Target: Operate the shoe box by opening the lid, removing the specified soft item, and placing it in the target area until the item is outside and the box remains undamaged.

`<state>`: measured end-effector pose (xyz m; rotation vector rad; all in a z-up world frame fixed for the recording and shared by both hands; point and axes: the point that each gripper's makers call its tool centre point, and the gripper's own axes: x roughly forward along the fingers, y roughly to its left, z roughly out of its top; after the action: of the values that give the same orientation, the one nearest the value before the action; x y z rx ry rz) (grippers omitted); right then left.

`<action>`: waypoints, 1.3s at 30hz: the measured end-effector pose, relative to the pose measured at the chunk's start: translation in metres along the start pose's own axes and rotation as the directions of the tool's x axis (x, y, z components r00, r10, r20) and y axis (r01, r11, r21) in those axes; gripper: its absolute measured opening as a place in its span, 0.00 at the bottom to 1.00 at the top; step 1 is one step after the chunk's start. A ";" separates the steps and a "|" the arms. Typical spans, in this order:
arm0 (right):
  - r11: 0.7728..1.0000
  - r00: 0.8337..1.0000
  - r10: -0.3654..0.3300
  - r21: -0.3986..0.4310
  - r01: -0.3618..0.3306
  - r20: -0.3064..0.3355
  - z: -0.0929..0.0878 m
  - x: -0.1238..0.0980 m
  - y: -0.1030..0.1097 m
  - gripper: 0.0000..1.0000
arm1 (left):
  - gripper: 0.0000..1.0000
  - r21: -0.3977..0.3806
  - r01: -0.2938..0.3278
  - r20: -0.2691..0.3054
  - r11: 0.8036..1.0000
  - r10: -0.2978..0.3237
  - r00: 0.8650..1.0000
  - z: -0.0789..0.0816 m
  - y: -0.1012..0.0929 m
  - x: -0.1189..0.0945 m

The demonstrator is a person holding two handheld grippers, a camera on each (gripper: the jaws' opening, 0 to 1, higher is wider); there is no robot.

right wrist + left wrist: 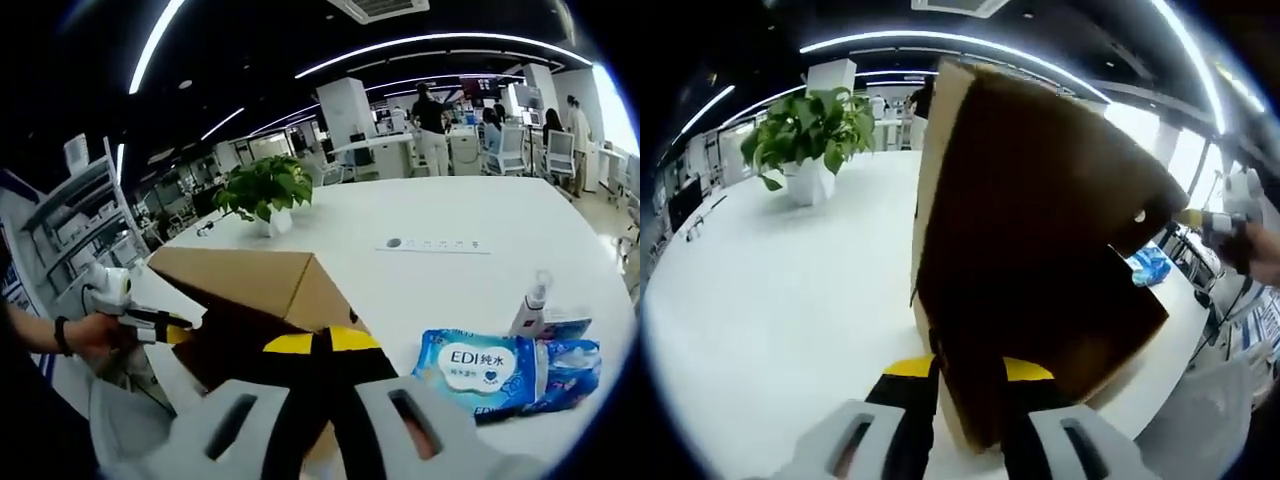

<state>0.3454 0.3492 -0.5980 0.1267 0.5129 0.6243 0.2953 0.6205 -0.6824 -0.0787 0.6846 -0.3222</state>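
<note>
Cardboard on both sides: the left gripper (pixel 970 425) clamps the raised edge of the shoe box (pixel 1030 250) on the white table (pixel 770 290), the right gripper (pixel 320 420) pinches the opposite edge; box contents are hidden, wet-wipes pack (pixel 478 372) lies just right.

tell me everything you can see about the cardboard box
The box is plain brown cardboard, tan outside and darker brown inside, with a small pale round spot on one panel. It sits on the white table, tilted, with a flap raised. The left gripper is shut on its near edge, and the right gripper is shut on another edge. No tear or crush shows. Nothing inside it can be made out.
</note>
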 end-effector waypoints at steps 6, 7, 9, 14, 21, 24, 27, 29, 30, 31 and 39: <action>1.000 1.000 0.005 0.023 -0.004 -0.014 -0.017 -0.006 0.000 0.00 | 0.24 -0.005 0.026 0.036 1.000 -0.026 0.999 0.006 -0.007 -0.003; 1.000 1.000 0.006 0.025 -0.006 -0.015 -0.020 -0.007 0.000 0.00 | 0.23 -0.007 0.030 0.038 1.000 -0.030 0.999 0.005 -0.008 -0.003; 1.000 1.000 0.006 0.025 -0.006 -0.023 -0.025 -0.009 0.003 0.00 | 0.23 -0.010 0.042 0.046 0.999 -0.042 0.998 0.005 -0.012 -0.004; 0.999 1.000 -0.010 0.037 0.010 -0.023 -0.036 -0.009 -0.003 0.00 | 0.23 -0.009 0.055 0.044 0.998 -0.055 0.998 0.003 -0.014 -0.002; 0.998 0.998 -0.016 0.060 0.019 -0.057 -0.057 -0.012 -0.002 0.00 | 0.23 -0.015 0.072 0.050 0.997 -0.071 0.996 0.002 -0.017 -0.004; 0.997 0.997 -0.019 0.068 0.024 -0.072 -0.066 -0.012 -0.001 0.00 | 0.23 -0.018 0.074 0.041 0.997 -0.074 0.996 -0.005 -0.016 -0.005; 0.995 0.997 -0.022 0.093 0.030 -0.077 -0.075 -0.013 -0.001 0.00 | 0.23 -0.015 0.079 0.032 0.997 -0.078 0.996 -0.009 -0.018 -0.008; 0.994 0.996 -0.024 0.104 0.032 -0.083 -0.080 -0.013 -0.001 0.00 | 0.23 -0.004 0.072 0.015 0.997 -0.072 0.997 -0.015 -0.016 -0.009; 0.994 0.996 -0.023 0.107 0.032 -0.085 -0.082 -0.013 -0.001 0.00 | 0.23 0.002 0.068 0.011 0.998 -0.068 0.998 -0.017 -0.015 -0.009; 0.993 0.996 -0.022 0.112 0.032 -0.089 -0.085 -0.013 0.000 0.00 | 0.23 0.000 0.072 0.021 0.997 -0.072 0.997 -0.016 -0.016 -0.009; 0.989 0.995 -0.019 0.146 0.033 -0.098 -0.094 -0.012 0.000 0.00 | 0.23 -0.009 0.073 0.027 0.997 -0.073 0.997 -0.016 -0.016 -0.014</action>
<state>0.2899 0.3386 -0.6746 0.2300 0.6530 0.5687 0.2707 0.6099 -0.6836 -0.1176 0.6578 -0.3874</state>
